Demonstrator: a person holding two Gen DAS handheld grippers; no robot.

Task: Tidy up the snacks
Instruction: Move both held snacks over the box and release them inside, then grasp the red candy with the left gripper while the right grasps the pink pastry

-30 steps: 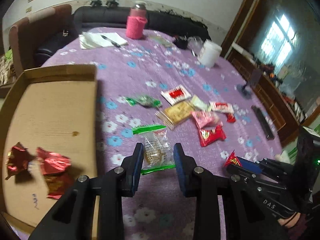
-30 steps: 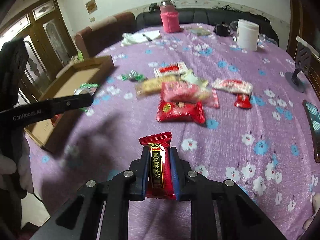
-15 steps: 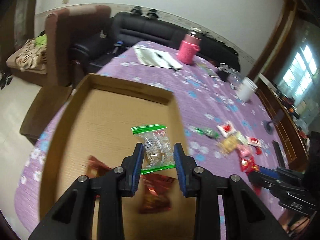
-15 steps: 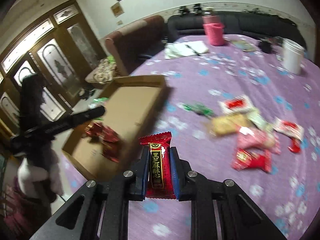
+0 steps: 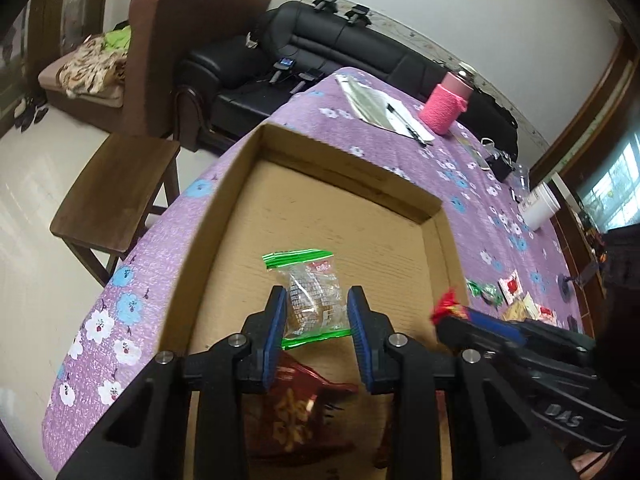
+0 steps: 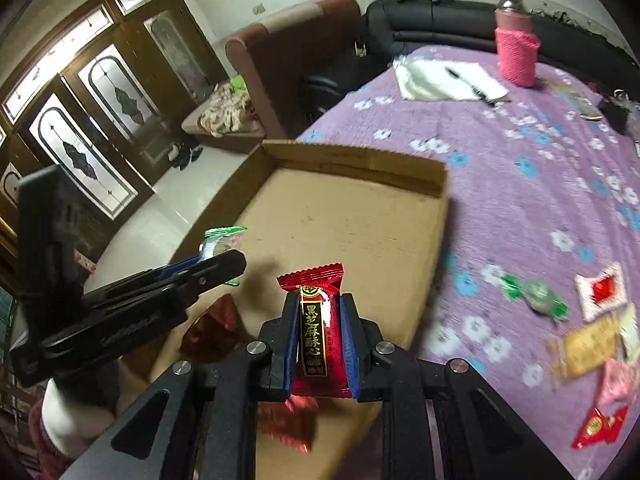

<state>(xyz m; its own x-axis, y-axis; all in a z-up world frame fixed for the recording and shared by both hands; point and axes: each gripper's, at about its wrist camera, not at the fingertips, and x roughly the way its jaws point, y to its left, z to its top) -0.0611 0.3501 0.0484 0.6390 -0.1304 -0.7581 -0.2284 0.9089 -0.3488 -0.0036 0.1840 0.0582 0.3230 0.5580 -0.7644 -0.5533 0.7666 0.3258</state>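
Here, left gripper (image 5: 317, 328): closed on a clear plastic snack packet with green sealed edges (image 5: 312, 294), held above the shallow brown cardboard box (image 5: 348, 216).
Right gripper (image 6: 319, 350): clamped on a red foil snack packet with a black and gold label (image 6: 318, 332), upright between the pads, over the box's near end.
Box contents: crumpled dark red foil wrappers (image 5: 298, 412) lying on the floor of the box beneath both grippers.
Purple flowered tablecloth (image 6: 540, 184): carries the box at its edge.
Loose snacks (image 6: 600, 320): scattered on the cloth right of the box, well apart from it.
Far end: pink knitted bottle sleeve (image 6: 516, 54) beside white paper with a pen (image 6: 448, 78).
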